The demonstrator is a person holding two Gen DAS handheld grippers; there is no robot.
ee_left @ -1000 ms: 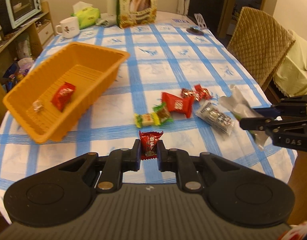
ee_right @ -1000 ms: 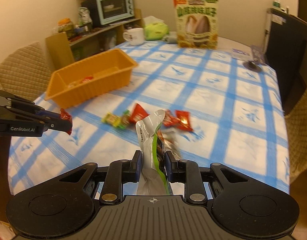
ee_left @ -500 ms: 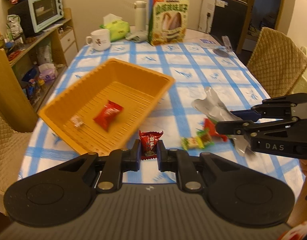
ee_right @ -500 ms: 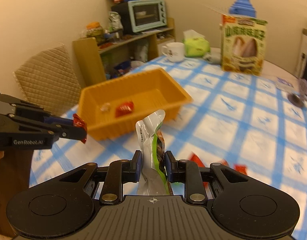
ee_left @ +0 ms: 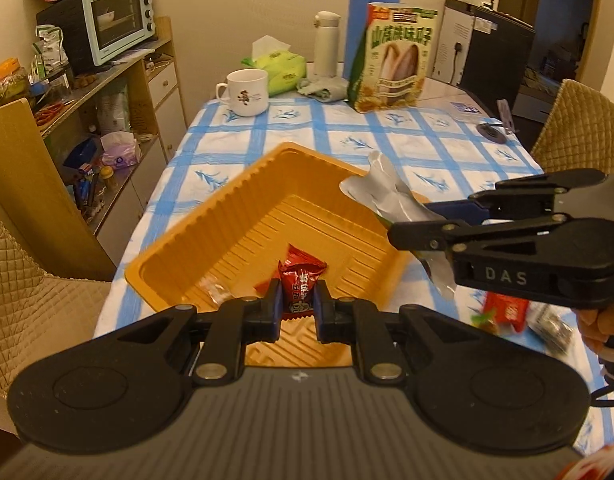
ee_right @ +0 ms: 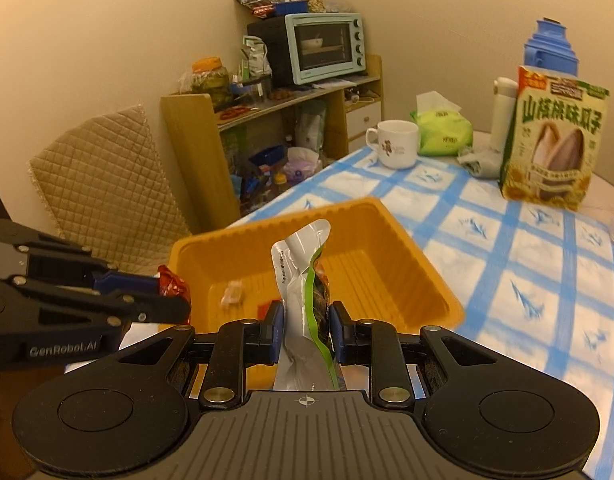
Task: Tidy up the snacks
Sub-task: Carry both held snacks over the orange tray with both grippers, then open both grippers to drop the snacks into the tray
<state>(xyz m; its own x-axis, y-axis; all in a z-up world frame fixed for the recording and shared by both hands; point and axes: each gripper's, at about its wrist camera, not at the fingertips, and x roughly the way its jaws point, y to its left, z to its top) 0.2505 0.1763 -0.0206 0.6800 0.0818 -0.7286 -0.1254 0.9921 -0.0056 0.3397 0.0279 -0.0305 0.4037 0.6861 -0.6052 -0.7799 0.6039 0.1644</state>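
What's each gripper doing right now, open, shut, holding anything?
Left gripper: shut on a small red foil-wrapped candy.
Right gripper: shut on a silver-and-green plastic snack pouch.

Your basket (ee_left: 211,220) sits mid-frame on the surface (ee_left: 439,148), two sweets (ee_right: 233,292) inside it. Your left gripper (ee_left: 298,304) hangs over its near edge with a candy (ee_left: 301,280); your right gripper (ee_right: 305,320) brings a pouch (ee_right: 301,272) in from the frame's right. A mug (ee_left: 247,92) stands behind.
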